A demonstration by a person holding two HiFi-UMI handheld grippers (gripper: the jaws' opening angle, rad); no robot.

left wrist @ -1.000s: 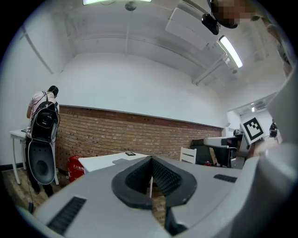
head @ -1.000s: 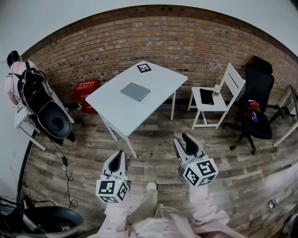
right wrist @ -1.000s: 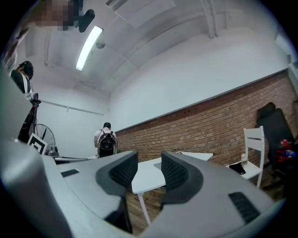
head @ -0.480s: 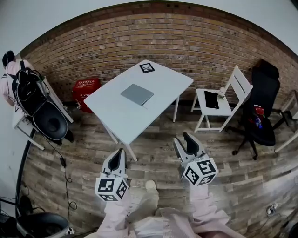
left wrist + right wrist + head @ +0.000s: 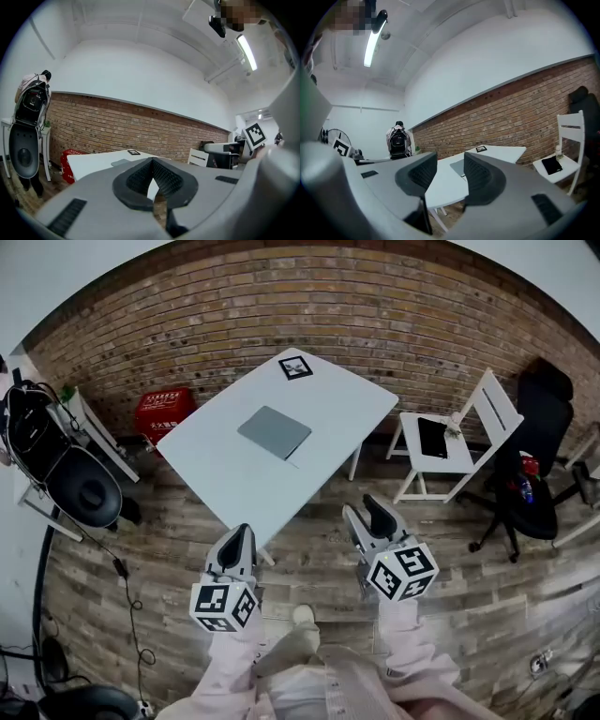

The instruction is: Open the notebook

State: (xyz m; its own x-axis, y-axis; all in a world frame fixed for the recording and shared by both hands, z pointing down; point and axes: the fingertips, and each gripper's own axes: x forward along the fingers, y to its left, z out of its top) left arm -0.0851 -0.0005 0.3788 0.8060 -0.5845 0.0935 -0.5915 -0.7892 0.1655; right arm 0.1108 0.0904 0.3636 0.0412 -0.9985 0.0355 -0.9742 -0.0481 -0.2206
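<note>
Notebook [image 5: 274, 432] flat on white table [image 5: 330, 397]

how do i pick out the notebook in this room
Find the white rectangular table before the brick wall. The flat grey closed notebook lies near its middle, larger and plainer than the black-and-white square marker at the far corner.

No words or numbers can be read here. The red crate [image 5: 161, 410] by the brick wall has white print on its side, too small to make out. A black-and-white square marker [image 5: 295, 367] sits at the table's [image 5: 349, 399] far corner, pattern only, no letters. It's the same story for the cubes on the left gripper [image 5: 240, 532] and right gripper [image 5: 361, 506].
</note>
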